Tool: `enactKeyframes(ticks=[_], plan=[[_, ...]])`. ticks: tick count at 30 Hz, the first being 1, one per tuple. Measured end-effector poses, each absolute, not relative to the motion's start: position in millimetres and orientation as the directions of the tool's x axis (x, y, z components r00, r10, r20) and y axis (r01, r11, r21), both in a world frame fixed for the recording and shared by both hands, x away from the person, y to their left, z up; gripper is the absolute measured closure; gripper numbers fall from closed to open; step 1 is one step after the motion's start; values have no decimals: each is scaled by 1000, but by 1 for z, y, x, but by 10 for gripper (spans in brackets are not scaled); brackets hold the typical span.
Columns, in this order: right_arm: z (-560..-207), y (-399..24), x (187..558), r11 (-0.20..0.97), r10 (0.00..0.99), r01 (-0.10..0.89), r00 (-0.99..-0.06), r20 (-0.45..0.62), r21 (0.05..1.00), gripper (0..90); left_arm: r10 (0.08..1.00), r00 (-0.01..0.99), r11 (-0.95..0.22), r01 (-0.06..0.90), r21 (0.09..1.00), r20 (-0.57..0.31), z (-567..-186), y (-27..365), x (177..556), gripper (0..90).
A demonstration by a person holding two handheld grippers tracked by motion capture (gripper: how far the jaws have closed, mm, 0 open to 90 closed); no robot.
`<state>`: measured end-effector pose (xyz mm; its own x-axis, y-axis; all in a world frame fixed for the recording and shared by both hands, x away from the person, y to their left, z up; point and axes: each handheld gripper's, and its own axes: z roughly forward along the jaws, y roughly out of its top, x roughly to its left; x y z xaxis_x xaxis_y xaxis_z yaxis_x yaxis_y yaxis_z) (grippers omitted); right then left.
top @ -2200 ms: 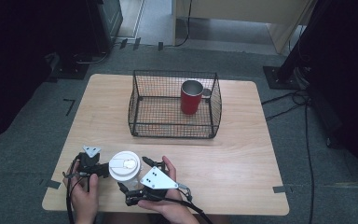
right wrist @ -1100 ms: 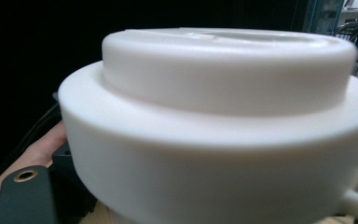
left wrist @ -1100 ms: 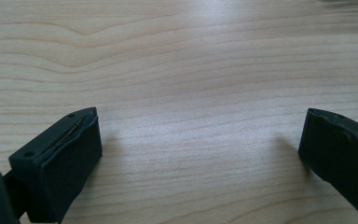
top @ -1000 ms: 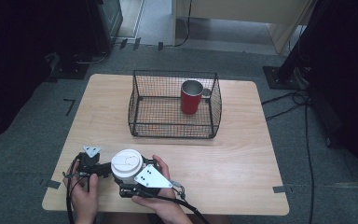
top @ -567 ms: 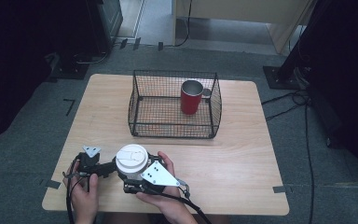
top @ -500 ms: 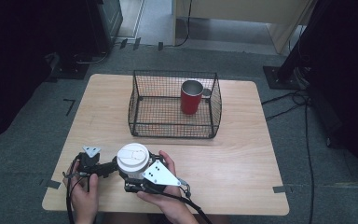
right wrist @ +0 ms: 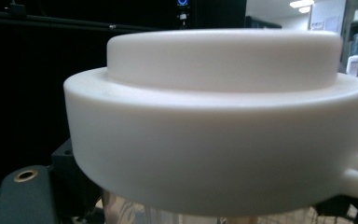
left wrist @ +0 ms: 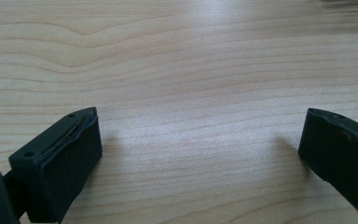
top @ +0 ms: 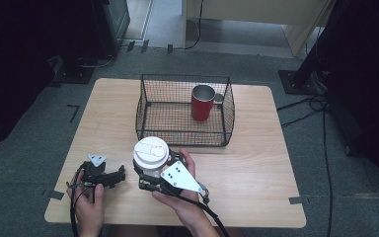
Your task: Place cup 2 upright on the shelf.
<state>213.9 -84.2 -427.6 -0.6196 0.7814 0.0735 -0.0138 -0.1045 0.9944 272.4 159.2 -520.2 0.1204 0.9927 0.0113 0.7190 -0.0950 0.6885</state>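
Right gripper [top: 154, 174] fingers clamped on white-lidded cup [top: 151, 154], now lifted off bench [top: 256, 163] toward basket [top: 185, 111] at 12 o'clock; drop-in likely next. Left gripper [top: 109, 177] fingers open, empty, resting at 9 o'clock

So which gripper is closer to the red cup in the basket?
Right. The right gripper, holding the white-lidded cup, is just in front of the basket with the red cup. The left gripper rests farther left.

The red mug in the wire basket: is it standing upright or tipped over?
Upright. In the high view the red mug stands on its base inside the wire basket, its round open mouth facing up.
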Motion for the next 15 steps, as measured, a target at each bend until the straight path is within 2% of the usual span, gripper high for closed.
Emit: enactKeyframes(ticks=[15], plan=[[-394, -101, 238, -128, 831, -100, -554, 52, 987, 161, 993, 119, -95, 718, 689, 12, -520, 159, 272, 1]])
